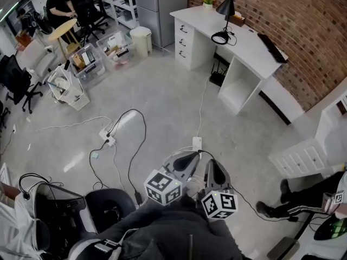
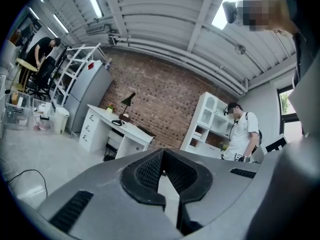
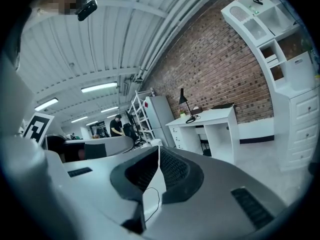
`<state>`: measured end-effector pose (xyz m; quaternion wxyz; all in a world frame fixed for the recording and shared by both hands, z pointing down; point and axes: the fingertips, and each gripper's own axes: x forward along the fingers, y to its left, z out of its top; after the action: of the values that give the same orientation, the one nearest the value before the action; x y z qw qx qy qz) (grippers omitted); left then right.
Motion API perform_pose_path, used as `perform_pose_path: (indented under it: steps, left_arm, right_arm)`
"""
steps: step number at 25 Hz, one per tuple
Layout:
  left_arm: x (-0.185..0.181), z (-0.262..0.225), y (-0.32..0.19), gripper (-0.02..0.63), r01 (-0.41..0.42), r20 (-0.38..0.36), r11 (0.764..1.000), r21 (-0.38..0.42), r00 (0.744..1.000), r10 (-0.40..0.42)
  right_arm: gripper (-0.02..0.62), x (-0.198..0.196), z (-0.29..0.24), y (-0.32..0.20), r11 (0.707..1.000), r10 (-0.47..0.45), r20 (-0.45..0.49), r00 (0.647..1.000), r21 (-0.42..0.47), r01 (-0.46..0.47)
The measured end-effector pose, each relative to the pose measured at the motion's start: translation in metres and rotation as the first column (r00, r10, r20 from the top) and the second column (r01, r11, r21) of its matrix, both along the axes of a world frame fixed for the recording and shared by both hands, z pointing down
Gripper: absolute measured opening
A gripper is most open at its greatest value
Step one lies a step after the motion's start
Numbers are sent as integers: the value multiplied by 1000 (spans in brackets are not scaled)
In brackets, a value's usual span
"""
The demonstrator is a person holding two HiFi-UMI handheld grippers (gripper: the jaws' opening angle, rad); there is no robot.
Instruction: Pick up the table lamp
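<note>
My left claw (image 1: 191, 156) and right claw (image 1: 211, 167) are both closed tight with nothing between their jaws, side by side over the grey floor (image 1: 162, 99). The black table lamp (image 1: 228, 5) stands upright on the white bench (image 1: 252, 47) by the brick wall (image 1: 295, 15), well apart from both claws.

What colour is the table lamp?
The table lamp is black, clearest in the head view.

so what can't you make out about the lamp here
Lamp: distant and tiny in every view; switch, and whether it is lit, unreadable.
Floor cable: head view; its upper end goes under the desk, so whether it feeds the lamp is unclear.
</note>
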<state>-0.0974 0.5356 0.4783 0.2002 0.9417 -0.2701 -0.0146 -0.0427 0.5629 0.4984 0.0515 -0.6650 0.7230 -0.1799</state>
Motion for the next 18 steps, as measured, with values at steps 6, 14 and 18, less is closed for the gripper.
perform_pose_path:
  steps: [6,14,18]
  left_arm:
    - [18,4,-46,6,-3,4,1000,-24,1000,3]
    - [36,-15,-130,6,-11,25,1000,0,1000,11]
    - [41,-22,-167,6,-16,28,1000,8,999,15]
  right_arm:
    - [14,21,2,-48,1000,7,1,1000,-17,-7]
    - [14,37,-13,-133,1000,2,-4,1000,-5,-2]
    - [15,44,-18,-167,1000,15,-13,1000,-3,-16]
